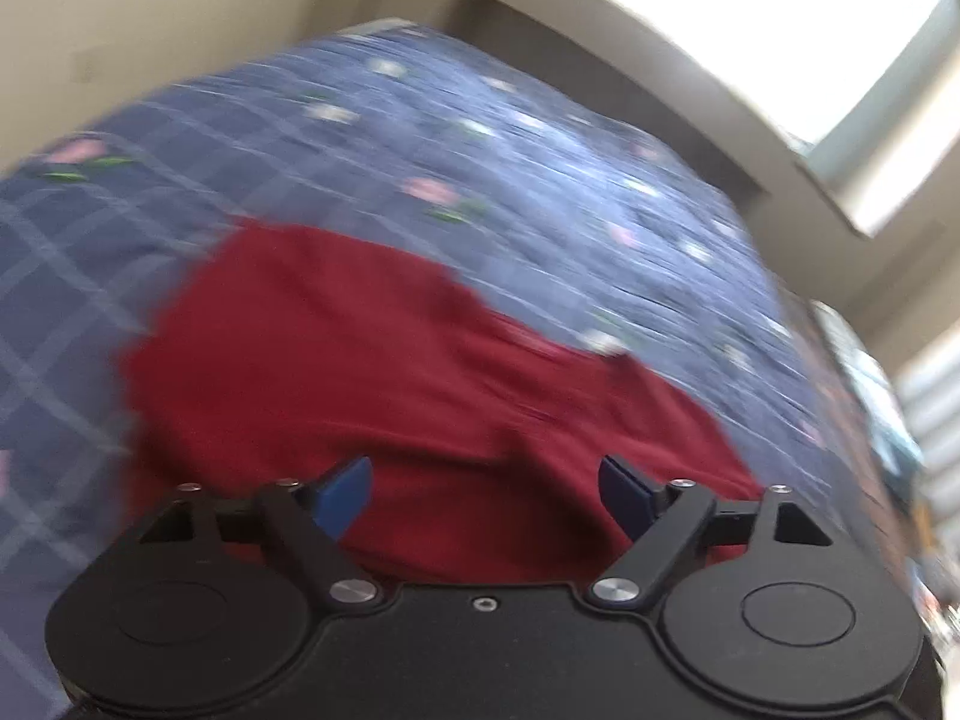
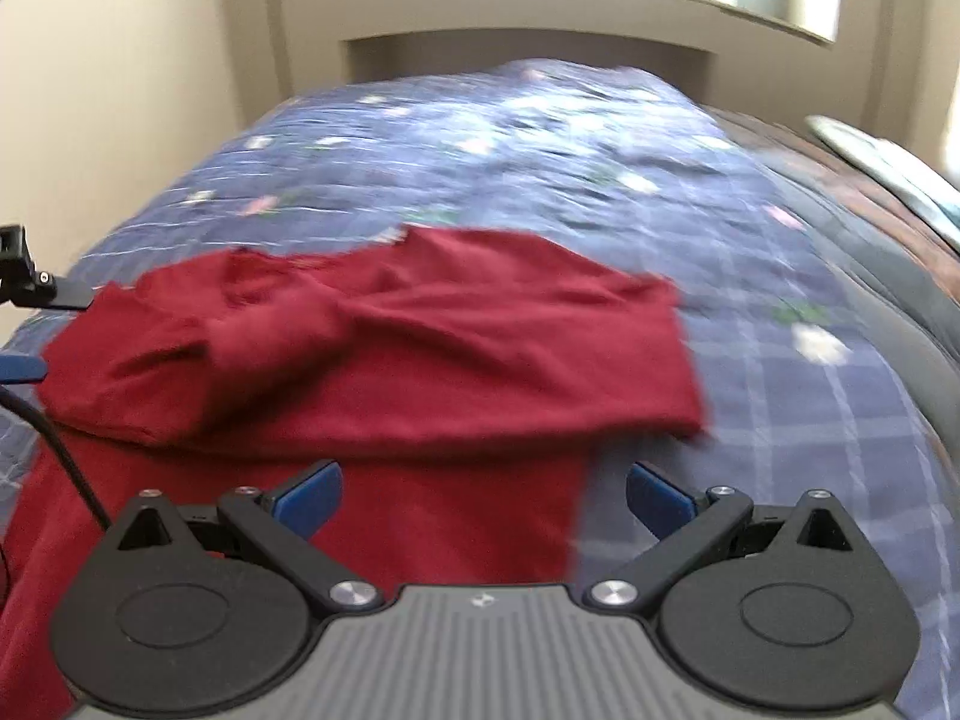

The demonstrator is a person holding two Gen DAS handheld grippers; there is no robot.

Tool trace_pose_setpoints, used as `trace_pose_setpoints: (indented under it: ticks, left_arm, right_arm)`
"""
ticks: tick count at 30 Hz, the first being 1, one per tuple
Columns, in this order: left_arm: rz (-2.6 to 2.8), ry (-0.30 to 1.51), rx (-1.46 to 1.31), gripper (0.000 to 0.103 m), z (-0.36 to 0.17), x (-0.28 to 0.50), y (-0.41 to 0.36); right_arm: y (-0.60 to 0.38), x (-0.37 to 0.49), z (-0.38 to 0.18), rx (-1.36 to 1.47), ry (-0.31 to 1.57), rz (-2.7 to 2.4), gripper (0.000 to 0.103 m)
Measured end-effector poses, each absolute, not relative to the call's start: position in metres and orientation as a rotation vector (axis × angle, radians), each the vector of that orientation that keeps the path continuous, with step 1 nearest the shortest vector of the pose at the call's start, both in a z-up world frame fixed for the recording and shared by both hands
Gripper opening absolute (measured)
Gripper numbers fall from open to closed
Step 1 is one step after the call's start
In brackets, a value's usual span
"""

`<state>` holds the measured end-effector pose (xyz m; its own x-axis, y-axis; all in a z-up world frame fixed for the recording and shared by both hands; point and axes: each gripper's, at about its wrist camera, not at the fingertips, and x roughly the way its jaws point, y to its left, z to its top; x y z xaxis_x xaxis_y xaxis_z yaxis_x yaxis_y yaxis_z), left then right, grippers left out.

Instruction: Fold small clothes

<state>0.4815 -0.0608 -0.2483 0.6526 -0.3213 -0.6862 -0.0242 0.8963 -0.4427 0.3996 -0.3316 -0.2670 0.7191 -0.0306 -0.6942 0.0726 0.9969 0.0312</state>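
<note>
A: Where's the shirt?

B: Red, on the bed, its top half folded over. I hold both tongs, left and right, spread and empty just above its near edge, probably ready for another fold.

A bed carries everything, covered by a blue quilt with a pale plaid grid and scattered pink and white flowers with green leaves. From the right wrist view the quilt runs from the near edge toward 12 o'clock, ending below a window sill. Lying directly on it is a dark red garment, spread from 9 o'clock to just past centre, its upper part doubled over the lower layer with a rumpled sleeve toward 10 o'clock. In the left wrist view the same red garment fills the centre. At 3 o'clock a darker bedding edge borders the quilt
</note>
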Motion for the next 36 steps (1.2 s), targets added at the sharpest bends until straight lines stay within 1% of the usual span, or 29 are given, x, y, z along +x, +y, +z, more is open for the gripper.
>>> trace_pose_setpoints:
  ticks: [4,8,10,12,13,14,15,16,17,18,19,21,22,23,25,26,27,28,29,30,31,32,33,34,35,36]
  left_arm:
    - [0.009,0.823,-0.462,0.092,-0.249,0.48,-0.01]
    - [0.087,0.815,-0.531,0.093,-0.259,0.496,0.04]
    - [0.084,0.824,-0.579,0.093,-0.268,0.51,0.056]
    - [0.085,0.846,-0.62,0.092,-0.277,0.523,0.065]
    - [0.088,0.859,-0.624,0.089,-0.281,0.53,0.068]
    - [0.072,0.872,-0.627,0.088,-0.285,0.535,0.067]
    - [0.045,0.894,-0.63,0.08,-0.288,0.541,0.067]
    - [0.018,0.934,-0.642,0.064,-0.293,0.546,0.067]
    - [0.006,0.975,-0.649,0.052,-0.296,0.549,0.067]
    - [0.012,0.996,-0.639,0.028,-0.297,0.549,0.065]
    - [0.028,0.993,-0.616,0.017,-0.296,0.547,0.064]
    - [0.022,0.941,-0.625,0.015,-0.29,0.539,0.064]
    - [0.025,0.909,-0.628,0.015,-0.286,0.535,0.065]
    - [0.034,0.885,-0.628,0.015,-0.283,0.532,0.065]
    - [0.059,0.863,-0.635,0.015,-0.283,0.529,0.068]
    - [0.074,0.877,-0.632,0.016,-0.287,0.529,0.068]
    - [0.085,0.901,-0.62,0.016,-0.292,0.531,0.068]
    - [0.097,0.926,-0.598,0.022,-0.297,0.533,0.065]
    - [0.106,0.938,-0.584,0.026,-0.298,0.534,0.063]
    - [0.122,0.947,-0.583,0.038,-0.299,0.534,0.062]
    - [0.135,0.949,-0.596,0.049,-0.298,0.533,0.064]
    - [0.142,0.94,-0.612,0.056,-0.297,0.53,0.066]
    - [0.145,0.927,-0.618,0.067,-0.296,0.527,0.067]
    - [0.156,0.918,-0.609,0.075,-0.294,0.524,0.068]
    - [0.17,0.915,-0.593,0.078,-0.292,0.52,0.068]
    - [0.184,0.917,-0.573,0.084,-0.29,0.515,0.068]
  right_arm:
    - [-0.299,0.439,-0.264,-0.012,0.731,0.103,0.103]
    - [-0.263,0.484,-0.273,-0.118,0.744,0.191,0.102]
    - [-0.253,0.502,-0.278,-0.169,0.752,0.213,0.093]
    - [-0.249,0.511,-0.281,-0.181,0.765,0.228,0.076]
    - [-0.249,0.513,-0.282,-0.183,0.768,0.23,0.073]
    - [-0.249,0.515,-0.282,-0.187,0.772,0.234,0.06]
    - [-0.252,0.515,-0.282,-0.187,0.778,0.242,0.033]
    - [-0.255,0.515,-0.28,-0.183,0.782,0.244,0.017]
    - [-0.26,0.512,-0.276,-0.166,0.769,0.231,0.012]
    - [-0.268,0.507,-0.269,-0.136,0.731,0.206,0.012]
    - [-0.275,0.501,-0.263,-0.106,0.69,0.169,0.012]
    - [-0.296,0.487,-0.255,-0.01,0.638,0.089,0.012]
    - [-0.305,0.483,-0.257,0.027,0.643,0.045,0.012]
    - [-0.312,0.481,-0.263,0.048,0.673,0.013,0.014]
    - [-0.322,0.478,-0.284,0.077,0.756,-0.013,0.015]
    - [-0.327,0.476,-0.291,0.096,0.791,-0.022,0.017]
    - [-0.33,0.472,-0.295,0.112,0.809,-0.023,0.023]
    - [-0.333,0.468,-0.294,0.116,0.803,-0.025,0.027]
    - [-0.334,0.463,-0.292,0.107,0.797,-0.03,0.042]
    - [-0.336,0.46,-0.289,0.095,0.79,-0.034,0.059]
    - [-0.336,0.457,-0.286,0.088,0.779,-0.04,0.066]
    - [-0.337,0.454,-0.282,0.082,0.762,-0.043,0.074]
    - [-0.337,0.454,-0.279,0.069,0.745,-0.044,0.08]
    - [-0.335,0.455,-0.277,0.048,0.735,-0.05,0.084]
    - [-0.334,0.456,-0.276,0.025,0.723,-0.058,0.094]
    - [-0.334,0.458,-0.276,0.004,0.712,-0.065,0.099]
